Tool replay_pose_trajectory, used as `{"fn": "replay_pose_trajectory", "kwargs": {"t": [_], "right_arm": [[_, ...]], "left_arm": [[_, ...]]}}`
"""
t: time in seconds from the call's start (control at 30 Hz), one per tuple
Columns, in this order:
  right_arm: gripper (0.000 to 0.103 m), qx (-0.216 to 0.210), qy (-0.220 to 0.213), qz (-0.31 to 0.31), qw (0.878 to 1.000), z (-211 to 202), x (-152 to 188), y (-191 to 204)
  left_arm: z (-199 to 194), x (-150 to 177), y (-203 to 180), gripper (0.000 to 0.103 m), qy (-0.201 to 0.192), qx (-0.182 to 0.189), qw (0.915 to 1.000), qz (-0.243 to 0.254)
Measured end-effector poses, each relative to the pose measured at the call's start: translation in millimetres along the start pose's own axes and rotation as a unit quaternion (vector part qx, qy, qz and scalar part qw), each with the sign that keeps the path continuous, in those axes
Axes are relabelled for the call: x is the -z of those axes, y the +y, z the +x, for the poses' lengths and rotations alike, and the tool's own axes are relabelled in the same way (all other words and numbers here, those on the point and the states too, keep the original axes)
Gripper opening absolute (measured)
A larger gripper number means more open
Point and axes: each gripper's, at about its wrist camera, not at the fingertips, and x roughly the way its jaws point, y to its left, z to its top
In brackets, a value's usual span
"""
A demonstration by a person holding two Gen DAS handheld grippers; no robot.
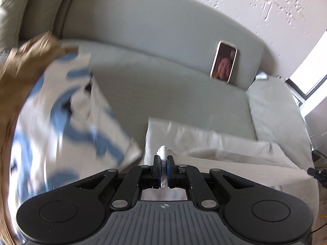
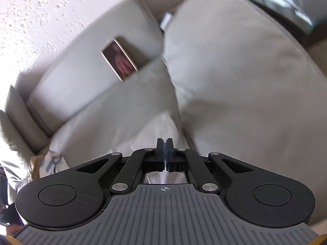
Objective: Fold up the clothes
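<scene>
The left tongs (image 1: 163, 159) are clenched on a bunched fold of the white garment (image 1: 204, 145), which spreads over the sofa seat (image 1: 163, 94) toward 2 o'clock. A blurred blue-and-white cloth (image 1: 67, 120) hangs at 9 o'clock. The right tongs (image 2: 164, 143) are pinched together with a sliver of the same white fabric (image 2: 155, 128) between them. A phone (image 1: 223, 62) leans against the backrest at 1 o'clock.
</scene>
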Motion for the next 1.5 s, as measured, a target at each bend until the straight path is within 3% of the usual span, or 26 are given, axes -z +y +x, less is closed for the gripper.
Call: {"fn": "replay_pose_trajectory", "kwargs": {"t": [0.2,0.4,0.43,0.5,0.53,0.6,0.67,0.7,0.77,0.83,0.93,1.07,1.17,1.33,1.5], "right_arm": [[0.001,0.007,0.02,0.039,0.999,5.3,51.2,-33.4],[0.0,0.016,-0.001,0.033,0.999,-16.3,77.6,-41.3],[0.0,0.024,0.003,0.028,0.999,-16.2,80.8,-41.6],[0.003,0.031,0.022,0.028,0.999,-15.2,87.0,-46.0],[0.013,0.033,0.027,0.034,0.999,-15.9,89.8,-48.0],[0.015,0.028,0.021,0.023,0.999,-22.1,93.9,-46.9],[0.035,0.009,0.022,-0.001,1.0,-27.3,95.8,-38.8],[0.038,-0.002,0.026,-0.009,1.0,-26.9,95.4,-32.3],[0.038,-0.02,0.033,-0.021,0.999,-22.9,96.0,-18.3],[0.038,-0.03,0.041,-0.023,0.998,-13.9,97.0,-8.3],[0.037,-0.022,0.044,-0.014,0.999,-5.7,98.4,-8.8],[0.031,0.002,0.033,0.012,0.999,-5.1,90.9,-30.2],[0.032,0.041,0.047,-0.026,0.998,-0.1,84.8,-33.7],[0.035,0.05,0.105,-0.091,0.989,22.7,87.0,-24.8],[0.035,0.079,0.12,-0.111,0.983,43.3,90.6,-22.6]], "left_arm": [[-6.1,33.7,5.6,0.004,0.005,-0.015,0.9998,-0.014],[-14.0,53.4,11.8,0.005,0.022,-0.031,0.9992,-0.01],[-14.1,56.0,13.5,0.009,0.029,-0.04,0.9987,-0.014],[-19.6,61.1,14.9,0.044,0.037,-0.06,0.9972,-0.023],[-25.5,64.3,14.3,0.045,0.03,-0.068,0.9969,-0.025],[-40.7,71.1,8.5,0.045,-0.011,-0.065,0.9978,-0.013],[-46.6,74.9,3.1,0.045,-0.038,-0.04,0.9985,-0.007],[-48.0,76.4,0.6,0.046,-0.049,-0.025,0.9985,-0.005],[-43.4,78.1,-1.3,0.049,-0.055,-0.021,0.9981,-0.02],[-34.2,78.8,-0.8,0.049,-0.048,-0.051,0.9968,-0.036],[-26.4,81.2,2.8,0.048,-0.049,-0.083,0.9944,-0.043],[-19.9,80.8,4.9,0.048,-0.037,-0.082,0.9954,-0.033],[-12.7,80.8,1.3,0.048,-0.029,-0.088,0.9956,-0.016],[-1.3,82.5,-8.2,0.045,-0.022,-0.106,0.994,0.012],[1.6,83.9,-11.7,0.044,-0.024,-0.118,0.9924,0.025]]}}
